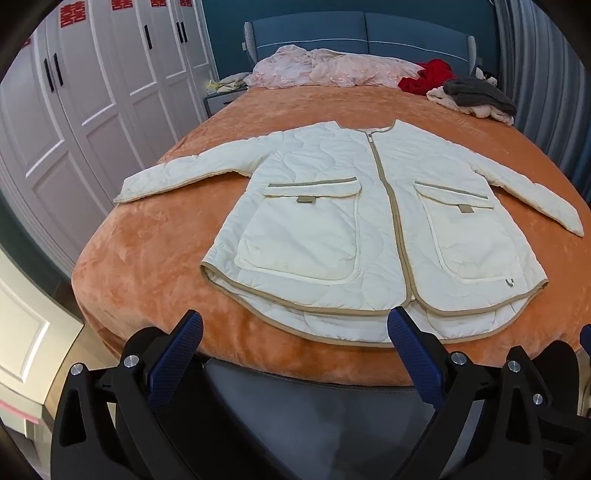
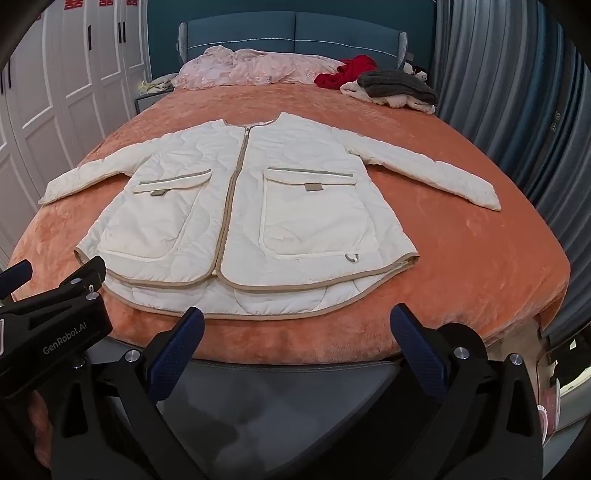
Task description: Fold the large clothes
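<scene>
Bed [image 1: 147, 258] with orange plush cover fills most of both views, blue headboard [image 1: 332, 31] at top centre. White wardrobe [image 1: 92, 110] with red paper cutouts runs down upper left of the left wrist view; grey-blue curtain [image 2: 517, 110] at right edge of the right wrist view.

Cream quilted jacket [image 1: 369, 221] lies flat, front up, zipped, in centre of the cover; both sleeves spread out sideways, hem toward the bottom of frame, 2 flap pockets showing. Tan binding along hem and zipper.

Pink bedding [image 1: 325, 68] bunched at top centre below headboard. Red garment [image 1: 424, 79] and grey knit on pale clothes [image 1: 476, 96] piled at upper right.

Left gripper [image 1: 295, 332] at bottom of its frame, jaws spread wide, nothing between them, above the bed's near edge, short of the hem. Right gripper [image 2: 297, 325] same: released, empty, just short of the hem. Left gripper body also shows at lower left of the right wrist view.
</scene>
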Demonstrator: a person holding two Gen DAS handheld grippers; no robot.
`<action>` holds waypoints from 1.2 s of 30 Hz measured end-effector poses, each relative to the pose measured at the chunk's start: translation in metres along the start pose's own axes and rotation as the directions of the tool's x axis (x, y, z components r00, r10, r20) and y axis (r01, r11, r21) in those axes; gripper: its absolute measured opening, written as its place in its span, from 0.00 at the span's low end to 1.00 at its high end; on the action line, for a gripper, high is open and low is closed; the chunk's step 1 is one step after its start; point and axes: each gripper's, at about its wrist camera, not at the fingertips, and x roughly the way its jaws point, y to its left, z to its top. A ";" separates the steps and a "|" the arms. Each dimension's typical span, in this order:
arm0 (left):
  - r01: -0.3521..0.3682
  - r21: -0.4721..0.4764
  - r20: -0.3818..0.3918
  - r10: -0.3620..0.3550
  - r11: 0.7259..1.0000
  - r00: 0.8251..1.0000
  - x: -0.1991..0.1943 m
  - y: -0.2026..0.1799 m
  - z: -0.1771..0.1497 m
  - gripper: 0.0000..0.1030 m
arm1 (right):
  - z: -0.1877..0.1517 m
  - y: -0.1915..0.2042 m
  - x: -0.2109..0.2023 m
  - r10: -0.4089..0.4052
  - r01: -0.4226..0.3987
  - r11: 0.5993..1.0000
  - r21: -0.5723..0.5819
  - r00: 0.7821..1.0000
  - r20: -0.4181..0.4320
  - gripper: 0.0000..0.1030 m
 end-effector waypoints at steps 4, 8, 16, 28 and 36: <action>0.002 -0.008 -0.003 -0.002 1.000 1.000 0.003 0.003 0.000 0.95 | 0.000 0.001 -0.001 0.009 -0.009 1.000 0.005 1.000 -0.001 0.95; -0.001 -0.017 -0.002 0.001 1.000 1.000 0.002 0.006 -0.001 0.95 | 0.001 0.001 -0.002 0.012 -0.012 1.000 -0.001 1.000 0.001 0.95; -0.002 -0.016 -0.001 0.002 1.000 1.000 0.003 0.005 -0.005 0.95 | 0.000 0.002 -0.002 0.009 -0.009 1.000 -0.003 1.000 0.002 0.95; 0.000 -0.017 -0.008 0.000 1.000 1.000 0.004 0.006 -0.007 0.95 | 0.001 0.003 -0.001 0.005 -0.005 1.000 -0.006 1.000 -0.001 0.95; -0.001 -0.020 -0.008 0.000 1.000 1.000 0.004 0.006 -0.007 0.95 | 0.001 0.004 0.000 0.004 -0.004 1.000 -0.008 1.000 -0.002 0.95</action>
